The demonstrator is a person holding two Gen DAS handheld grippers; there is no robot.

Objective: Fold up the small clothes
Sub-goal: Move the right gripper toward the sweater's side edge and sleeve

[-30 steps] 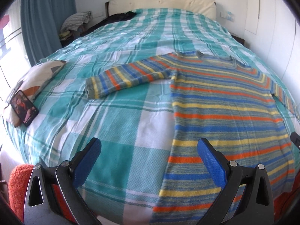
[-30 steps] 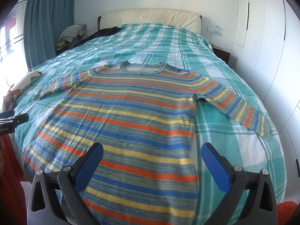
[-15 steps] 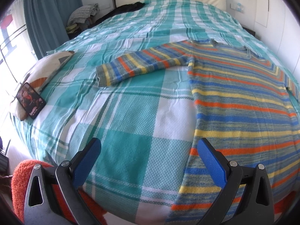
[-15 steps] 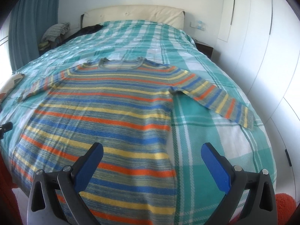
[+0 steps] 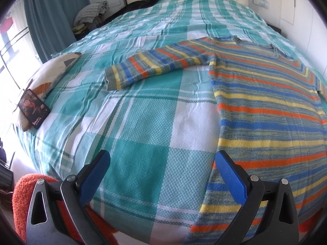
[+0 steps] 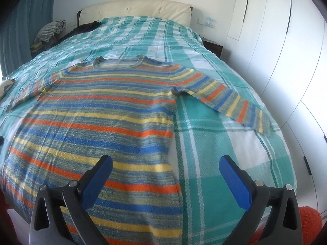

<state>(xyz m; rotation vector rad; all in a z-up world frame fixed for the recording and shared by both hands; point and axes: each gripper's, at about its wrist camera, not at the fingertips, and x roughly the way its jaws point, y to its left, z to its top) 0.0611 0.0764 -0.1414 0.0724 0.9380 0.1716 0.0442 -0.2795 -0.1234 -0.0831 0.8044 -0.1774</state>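
Observation:
A striped knit sweater [image 6: 106,110] in blue, orange and yellow lies flat and spread out on the bed, neck toward the headboard, both sleeves stretched out sideways. In the left wrist view the sweater [image 5: 269,110] fills the right side, its left sleeve [image 5: 151,67] reaching left. My left gripper [image 5: 161,163] is open and empty above the bedspread, just left of the sweater's lower left side. My right gripper [image 6: 165,167] is open and empty above the sweater's lower right side, with the right sleeve [image 6: 231,100] farther ahead.
The bed has a teal and white checked bedspread [image 5: 143,122]. A pillow [image 5: 47,75] with a phone [image 5: 33,111] leaning on it lies at the bed's left edge. Folded clothes [image 5: 92,14] sit by the curtain. White wardrobe doors [image 6: 286,40] stand close on the right.
Both grippers have moved closer to the bed and apart: the left one leftward to the sweater's left edge, the right one rightward to its right edge. The sweater has not moved.

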